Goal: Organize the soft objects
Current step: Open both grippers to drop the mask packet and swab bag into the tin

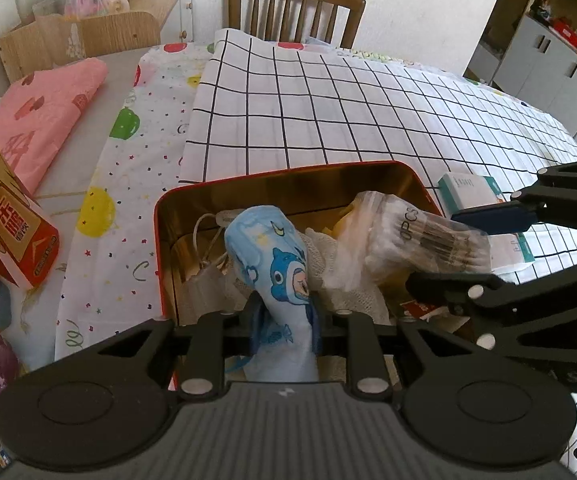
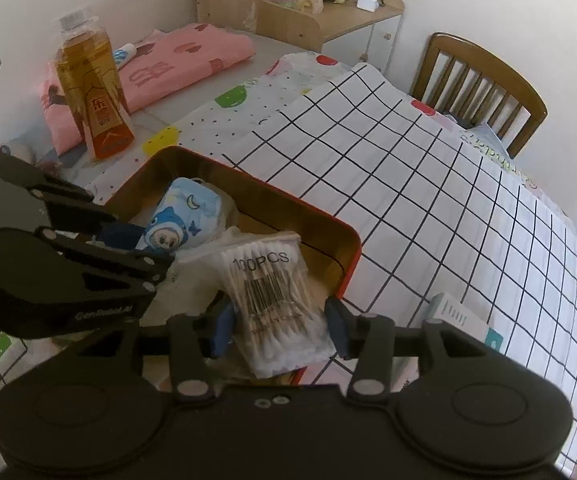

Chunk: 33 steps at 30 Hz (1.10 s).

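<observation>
A red tin with a gold inside [image 1: 288, 178] [image 2: 344, 236] stands on the checked cloth. My left gripper [image 1: 284, 326] is shut on a blue cartoon-print face mask [image 1: 276, 264] [image 2: 186, 216] and holds it over the tin. My right gripper [image 2: 280, 326] is shut on a clear bag of cotton swabs [image 2: 272, 292] [image 1: 412, 240] at the tin's near right side. The right gripper shows in the left wrist view [image 1: 460, 248]. White gauze [image 1: 352, 296] and another mask with ear loops [image 1: 204, 268] lie in the tin.
A white and teal box [image 1: 472, 190] [image 2: 460, 316] lies right of the tin. A drink bottle [image 2: 90, 88] and a pink folded cloth [image 1: 44, 120] [image 2: 176, 64] sit to the left. A wooden chair [image 1: 296, 8] stands at the far edge.
</observation>
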### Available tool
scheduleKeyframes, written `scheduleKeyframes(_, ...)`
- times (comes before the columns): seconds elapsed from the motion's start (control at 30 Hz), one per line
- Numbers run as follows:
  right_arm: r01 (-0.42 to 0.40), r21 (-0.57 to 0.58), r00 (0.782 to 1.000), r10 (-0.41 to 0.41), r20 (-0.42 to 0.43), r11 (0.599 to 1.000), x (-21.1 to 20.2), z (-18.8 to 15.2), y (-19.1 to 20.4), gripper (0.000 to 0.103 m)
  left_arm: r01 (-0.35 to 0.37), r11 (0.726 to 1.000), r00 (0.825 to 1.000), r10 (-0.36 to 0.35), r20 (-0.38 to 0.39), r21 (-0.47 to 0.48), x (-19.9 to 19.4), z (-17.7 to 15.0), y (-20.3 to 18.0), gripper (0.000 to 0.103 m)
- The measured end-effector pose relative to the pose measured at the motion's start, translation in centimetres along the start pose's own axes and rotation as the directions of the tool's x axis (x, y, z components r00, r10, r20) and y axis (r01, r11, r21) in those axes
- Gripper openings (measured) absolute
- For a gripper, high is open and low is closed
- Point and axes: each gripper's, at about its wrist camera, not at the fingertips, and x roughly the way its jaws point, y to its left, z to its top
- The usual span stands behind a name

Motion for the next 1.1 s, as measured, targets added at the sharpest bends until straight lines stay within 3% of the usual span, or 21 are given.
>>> scheduleKeyframes(0.23, -0.014, -0.024, 0.999, 0.015, 0.035, 1.0, -1.1, -0.1, 0.3, 0.062, -0.009, 1.0, 1.0, 0.009, 0.013, 0.011, -0.6, -0.2, 0.1, 0.03)
scheduleKeyframes(0.27, -0.017, -0.025, 0.999, 0.018, 0.041, 1.0, -1.3, -0.1, 0.3, 0.063, -0.011, 1.0, 1.0, 0.011, 0.015, 0.012, -0.6, -0.2, 0.1, 0.035)
scheduleKeyframes(0.37, -0.022, -0.023, 0.998, 0.023, 0.055, 0.999, -1.8, -0.2, 0.3, 0.064, -0.022, 1.0, 0.999, 0.021, 0.031, 0.015, -1.1, -0.5, 0.2, 0.073)
scheduleKeyframes(0.77, -0.072, 0.037, 0.989, 0.066, 0.134, 0.997, -5.1, -1.5, -0.8, 0.074, -0.026, 0.999, 0.995, 0.023, 0.095, 0.024, -4.3, -1.3, -0.3, 0.073)
scheduleKeyframes(1.1, -0.113, 0.067, 0.962, 0.092, 0.257, 0.991, -9.4, -3.9, -2.3, 0.08, -0.063, 0.997, 0.976, 0.054, 0.209, 0.041, -9.0, -2.0, -3.4, 0.079)
